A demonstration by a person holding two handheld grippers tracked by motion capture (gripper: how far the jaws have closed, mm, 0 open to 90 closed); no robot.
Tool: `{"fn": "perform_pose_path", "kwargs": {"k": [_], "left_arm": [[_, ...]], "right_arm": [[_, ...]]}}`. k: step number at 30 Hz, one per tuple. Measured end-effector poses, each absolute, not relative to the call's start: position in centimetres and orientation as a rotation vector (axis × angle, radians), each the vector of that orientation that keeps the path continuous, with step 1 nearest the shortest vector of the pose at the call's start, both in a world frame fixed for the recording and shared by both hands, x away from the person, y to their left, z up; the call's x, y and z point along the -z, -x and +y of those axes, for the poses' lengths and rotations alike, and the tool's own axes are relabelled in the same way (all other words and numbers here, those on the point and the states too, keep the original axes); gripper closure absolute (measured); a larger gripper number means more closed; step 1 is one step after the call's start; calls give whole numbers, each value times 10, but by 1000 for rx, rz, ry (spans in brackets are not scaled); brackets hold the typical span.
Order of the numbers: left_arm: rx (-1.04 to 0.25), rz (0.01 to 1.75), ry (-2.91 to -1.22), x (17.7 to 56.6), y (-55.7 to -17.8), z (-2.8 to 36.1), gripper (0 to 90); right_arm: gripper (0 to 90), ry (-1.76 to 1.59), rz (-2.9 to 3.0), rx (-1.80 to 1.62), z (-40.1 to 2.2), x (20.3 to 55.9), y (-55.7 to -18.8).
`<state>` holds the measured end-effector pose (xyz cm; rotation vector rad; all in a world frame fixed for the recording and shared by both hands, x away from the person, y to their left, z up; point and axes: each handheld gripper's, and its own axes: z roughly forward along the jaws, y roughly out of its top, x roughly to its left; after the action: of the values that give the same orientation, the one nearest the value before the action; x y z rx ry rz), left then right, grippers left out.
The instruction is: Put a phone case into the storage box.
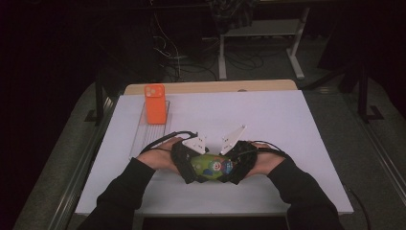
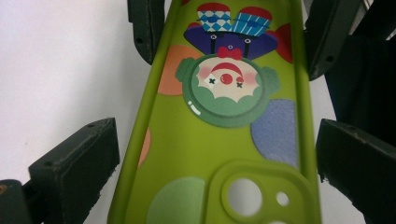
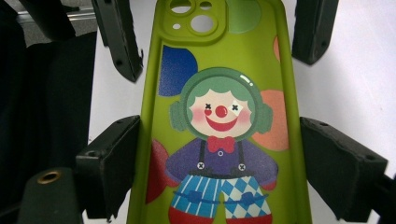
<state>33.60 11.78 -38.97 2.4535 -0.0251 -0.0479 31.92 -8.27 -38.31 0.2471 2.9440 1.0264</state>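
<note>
A lime-green phone case (image 1: 210, 166) printed with a clown lies flat on the white board, near its front edge. My left gripper (image 1: 187, 163) comes at it from the left and my right gripper (image 1: 238, 162) from the right. Along the left gripper's jaws the case (image 2: 219, 140) shows its camera cut-out nearest, and both pads of the left gripper (image 2: 218, 123) rest on its long sides. The right gripper (image 3: 219, 119) grips the clown's end of the case (image 3: 219, 154), its pads on both edges. The right gripper's fingers (image 2: 142, 28) show beyond the case.
An orange phone (image 1: 154, 103) sits at the far end of a clear ribbed tray (image 1: 143, 136) at the board's back left. The white board (image 1: 277, 124) covers the table. Beyond it, a desk frame and cables stand in the dark.
</note>
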Motion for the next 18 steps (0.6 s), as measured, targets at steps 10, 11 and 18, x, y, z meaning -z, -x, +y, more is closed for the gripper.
{"fn": "perform_pose_path", "kwargs": {"k": [10,11,18], "left_arm": [[55,-30,-2467,393,-333,113,91],[57,-29,-2466,393,-332,113,92],[72,-48,-2469,393,-332,113,120]], "right_arm": [[147,-188,2927,-1043,-81,384,-320],[147,-187,2928,-1044,-81,384,-320],[147,-173,2937,-1040,-80,383,-320]]}}
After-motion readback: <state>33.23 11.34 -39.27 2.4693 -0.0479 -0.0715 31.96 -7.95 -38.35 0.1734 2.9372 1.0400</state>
